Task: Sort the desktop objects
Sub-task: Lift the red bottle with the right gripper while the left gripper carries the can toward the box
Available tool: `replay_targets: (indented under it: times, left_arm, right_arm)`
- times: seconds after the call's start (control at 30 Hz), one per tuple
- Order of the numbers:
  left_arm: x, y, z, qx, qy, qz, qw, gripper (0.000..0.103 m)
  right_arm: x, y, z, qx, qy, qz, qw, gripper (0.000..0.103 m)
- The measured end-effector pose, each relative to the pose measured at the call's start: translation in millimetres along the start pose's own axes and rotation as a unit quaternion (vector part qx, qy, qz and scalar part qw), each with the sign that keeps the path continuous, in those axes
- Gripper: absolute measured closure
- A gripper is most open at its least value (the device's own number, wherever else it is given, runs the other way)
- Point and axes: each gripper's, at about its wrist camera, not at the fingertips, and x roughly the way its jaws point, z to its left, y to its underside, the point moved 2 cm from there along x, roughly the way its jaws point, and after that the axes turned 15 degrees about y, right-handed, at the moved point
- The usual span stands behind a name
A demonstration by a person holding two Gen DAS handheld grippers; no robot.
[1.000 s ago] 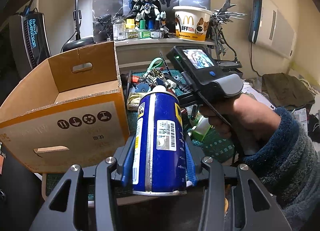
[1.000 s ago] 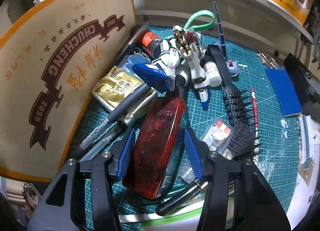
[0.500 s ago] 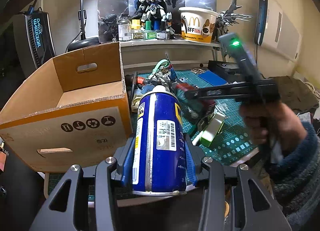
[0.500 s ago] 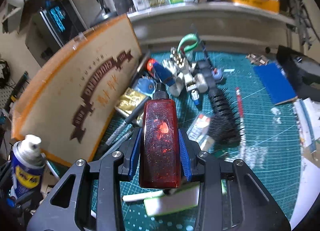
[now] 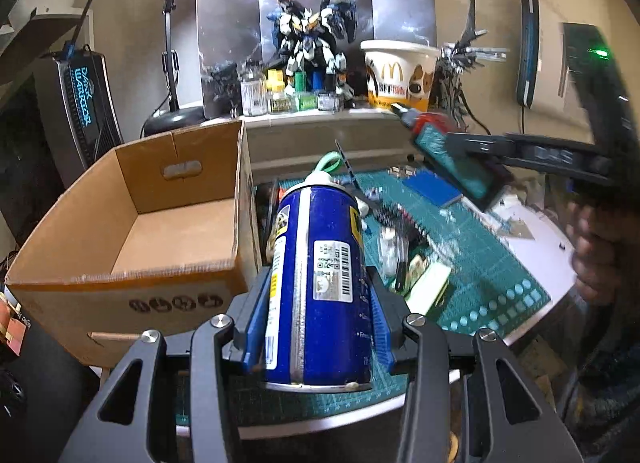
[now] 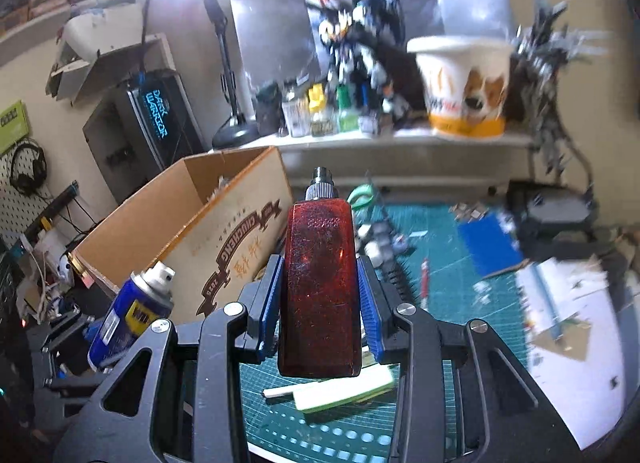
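Spray can [image 5: 320,279] blue, yellow band — bottle [image 6: 320,283] translucent red — box [image 5: 132,231] brown — mat [image 6: 440,263] green, gridded.

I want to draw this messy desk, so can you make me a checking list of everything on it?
Surface: green cutting mat, crowded.
Job's things: blue spray can and red translucent bottle, both held; open cardboard box at the mat's left edge.
Clutter: black hairbrush, blue pad, red pen.
Grippers: left gripper shut on the can; right gripper shut on the bottle.
Cables: headphones on pegboard.
Surroundings: shelf with robot model, McDonald's bucket.
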Motion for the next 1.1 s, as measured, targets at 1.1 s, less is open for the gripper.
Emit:
replay_targets:
  times: [1.1]
  left_arm:
    - [-23.0,-51.7,-20.2,-0.005,-0.058,-0.112,0.9921,0.059]
  right_arm:
    - [-95.4,14.2,-27.7,0.027,0.091,-0.106,0.990,0.069]
